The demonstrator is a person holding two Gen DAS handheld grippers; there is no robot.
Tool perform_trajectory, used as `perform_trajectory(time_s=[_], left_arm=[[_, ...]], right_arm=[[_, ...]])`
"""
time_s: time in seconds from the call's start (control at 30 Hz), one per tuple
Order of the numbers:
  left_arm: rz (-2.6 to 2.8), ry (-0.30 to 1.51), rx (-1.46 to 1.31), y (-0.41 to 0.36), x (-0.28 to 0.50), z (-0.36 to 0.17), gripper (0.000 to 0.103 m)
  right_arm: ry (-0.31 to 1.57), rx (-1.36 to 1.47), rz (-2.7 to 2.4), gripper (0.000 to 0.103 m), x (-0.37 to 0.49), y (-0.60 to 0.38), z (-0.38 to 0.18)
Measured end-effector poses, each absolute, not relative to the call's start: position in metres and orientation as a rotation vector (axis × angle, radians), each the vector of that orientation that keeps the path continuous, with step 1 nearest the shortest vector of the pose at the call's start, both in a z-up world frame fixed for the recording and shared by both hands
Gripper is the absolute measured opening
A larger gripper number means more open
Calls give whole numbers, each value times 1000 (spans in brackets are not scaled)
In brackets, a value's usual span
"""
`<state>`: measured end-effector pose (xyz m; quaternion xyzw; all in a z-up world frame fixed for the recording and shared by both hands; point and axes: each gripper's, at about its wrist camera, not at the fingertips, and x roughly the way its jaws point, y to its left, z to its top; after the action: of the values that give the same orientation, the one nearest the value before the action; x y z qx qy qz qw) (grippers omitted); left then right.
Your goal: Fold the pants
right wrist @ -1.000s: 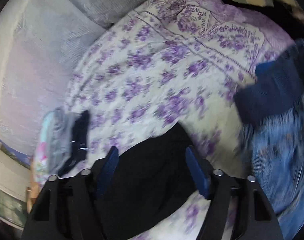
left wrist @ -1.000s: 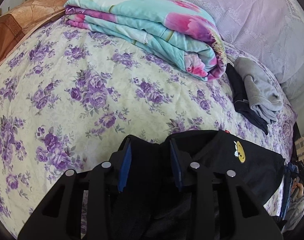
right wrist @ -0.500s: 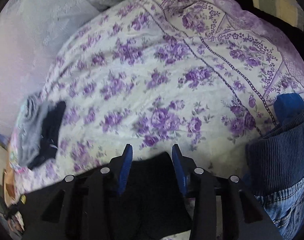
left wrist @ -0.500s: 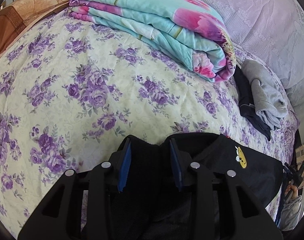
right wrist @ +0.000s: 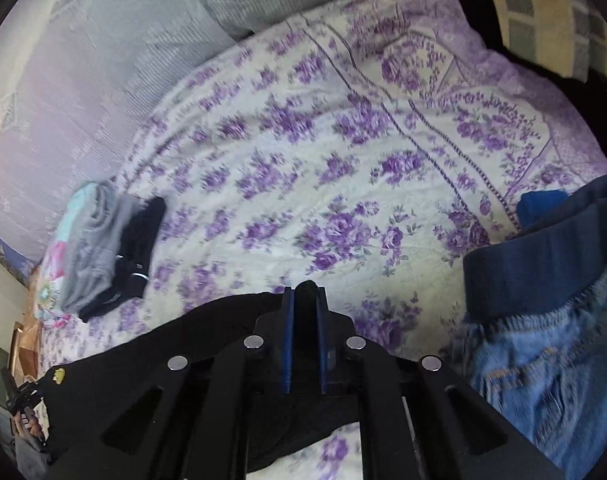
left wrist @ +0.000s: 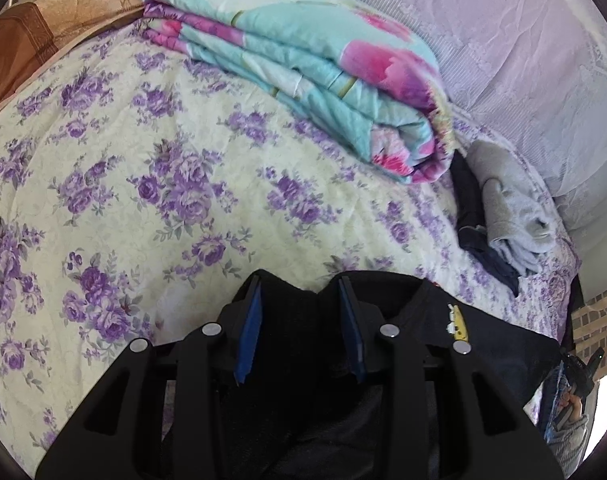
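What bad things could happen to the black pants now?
The right gripper pinches only a small tuft of the black pants, so the cloth might slip out. The left gripper holds a thicker bunch, so the fold may come out crooked. The pants could also drag over the jeans nearby.

The black pants (left wrist: 443, 344) lay on the bed at its near edge, a dark, soft, slightly fuzzy fabric with a small yellow patch showing on the upper surface. One edge of the cloth was bunched up between the blue-padded fingers of the left gripper (left wrist: 299, 320), rising in a peak between them. Seen from the other side, the pants (right wrist: 151, 360) stretched across in a long band, with another edge pinched into a narrow ridge in the right gripper (right wrist: 304, 322), whose pads stood close together on it. The yellow patch sat near the band's far end.
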<state>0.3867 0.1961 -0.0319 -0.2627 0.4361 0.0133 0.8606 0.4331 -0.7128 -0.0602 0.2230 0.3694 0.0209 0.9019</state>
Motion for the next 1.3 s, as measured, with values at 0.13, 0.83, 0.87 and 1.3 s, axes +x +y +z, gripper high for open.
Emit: perform_trajectory(time_s=[0.13, 0.83, 0.87, 1.3], left_arm=[[-31, 847, -594, 200, 368, -12, 31], [-37, 921, -610, 222, 356, -17, 45], [-27, 943, -602, 219, 364, -23, 45], [18, 1015, -679, 229, 395, -48, 49]], right_arm=[[692, 474, 64, 10, 392, -710, -30], [598, 553, 55, 7, 242, -712, -31], [599, 553, 52, 7, 243, -712, -30], [605, 596, 22, 7, 240, -723, -33]])
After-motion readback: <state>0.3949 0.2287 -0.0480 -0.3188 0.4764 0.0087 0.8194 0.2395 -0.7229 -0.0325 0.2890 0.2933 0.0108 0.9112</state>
